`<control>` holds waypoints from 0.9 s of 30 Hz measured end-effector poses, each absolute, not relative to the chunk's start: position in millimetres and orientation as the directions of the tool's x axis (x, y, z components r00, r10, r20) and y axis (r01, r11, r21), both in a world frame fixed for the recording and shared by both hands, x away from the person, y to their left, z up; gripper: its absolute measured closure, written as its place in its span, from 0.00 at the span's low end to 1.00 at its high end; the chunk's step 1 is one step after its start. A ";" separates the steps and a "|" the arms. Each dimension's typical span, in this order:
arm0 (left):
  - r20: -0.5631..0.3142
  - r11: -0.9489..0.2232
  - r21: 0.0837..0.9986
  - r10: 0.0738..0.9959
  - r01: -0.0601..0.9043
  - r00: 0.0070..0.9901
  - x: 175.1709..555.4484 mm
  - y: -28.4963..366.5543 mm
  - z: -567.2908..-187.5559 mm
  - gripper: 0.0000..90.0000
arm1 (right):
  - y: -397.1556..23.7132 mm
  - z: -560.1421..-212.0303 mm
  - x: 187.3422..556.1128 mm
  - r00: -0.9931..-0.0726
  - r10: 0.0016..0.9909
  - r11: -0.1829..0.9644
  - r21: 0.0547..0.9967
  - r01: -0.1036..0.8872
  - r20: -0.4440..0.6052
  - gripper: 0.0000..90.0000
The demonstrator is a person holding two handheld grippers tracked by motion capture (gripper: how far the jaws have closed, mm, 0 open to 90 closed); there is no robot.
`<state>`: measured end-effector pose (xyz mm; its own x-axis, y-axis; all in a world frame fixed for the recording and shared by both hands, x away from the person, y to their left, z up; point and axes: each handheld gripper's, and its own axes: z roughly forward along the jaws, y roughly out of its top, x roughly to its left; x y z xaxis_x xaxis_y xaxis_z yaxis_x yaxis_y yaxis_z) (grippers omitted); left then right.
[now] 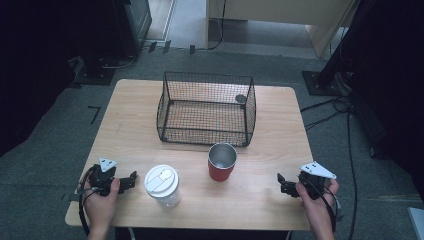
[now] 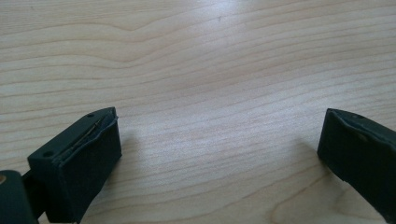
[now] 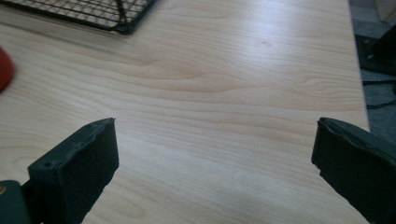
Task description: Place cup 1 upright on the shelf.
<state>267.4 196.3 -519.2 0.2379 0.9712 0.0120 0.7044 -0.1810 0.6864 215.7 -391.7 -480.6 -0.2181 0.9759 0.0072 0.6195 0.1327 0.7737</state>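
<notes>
A black wire basket [image 1: 205, 131] stands at the middle of the wooden table [image 1: 270, 125], and a small dark disc [image 1: 241, 98] sits at its right wall. In front of it stands a red cup [image 1: 221, 170] with a bare metal inside, upright. Left of that is a clear cup with a white lid [image 1: 162, 185]. My left gripper [image 1: 133, 179] rests near the front left corner, just left of the lidded cup, open [image 2: 219, 126] over bare wood. My right gripper [image 1: 280, 182] lies at the front right, open [image 3: 215, 130], with the basket's corner [image 3: 93, 11] and the red cup's edge [image 3: 4, 70] ahead.
Grey carpet surrounds the table, with cables [image 1: 345, 130] on the floor at the right and dark equipment stands at the back left and right. The table's right edge [image 3: 359, 70] runs close to my right gripper.
</notes>
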 end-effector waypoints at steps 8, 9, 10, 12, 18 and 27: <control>0.012 -0.180 0.686 0.971 0.704 0.237 267.4 196.2 -519.2 0.00 | -377.8 -467.9 215.5 -0.255 0.967 0.138 0.790 0.598 0.024 0.00; 0.012 -0.180 0.686 0.971 0.704 0.237 267.4 196.2 -519.2 0.00 | -376.7 -466.1 215.8 -0.256 0.966 0.137 0.793 0.594 0.025 0.00; 0.012 -0.180 0.686 0.971 0.704 0.237 267.4 196.2 -519.2 0.00 | -376.7 -466.1 215.8 -0.256 0.966 0.137 0.793 0.594 0.025 0.00; 0.012 -0.180 0.687 0.971 0.704 0.237 267.5 196.2 -519.2 0.00 | -372.5 -460.8 217.0 -0.260 0.965 0.134 0.798 0.587 0.029 0.00; 0.012 -0.181 0.686 0.971 0.704 0.238 267.4 196.2 -519.2 0.00 | -365.1 -456.8 219.2 -0.271 0.962 0.140 0.803 0.579 0.028 0.00; 0.012 -0.181 0.686 0.971 0.705 0.238 267.4 196.2 -519.1 0.00 | -349.0 -453.8 223.9 -0.311 0.950 0.166 0.809 0.564 0.022 0.00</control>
<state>267.4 196.2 -519.1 0.2382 0.9712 0.0120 0.7048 -0.1813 0.6859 223.9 -349.0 -453.8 -0.3107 0.9503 0.0217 0.5635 0.1658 0.8093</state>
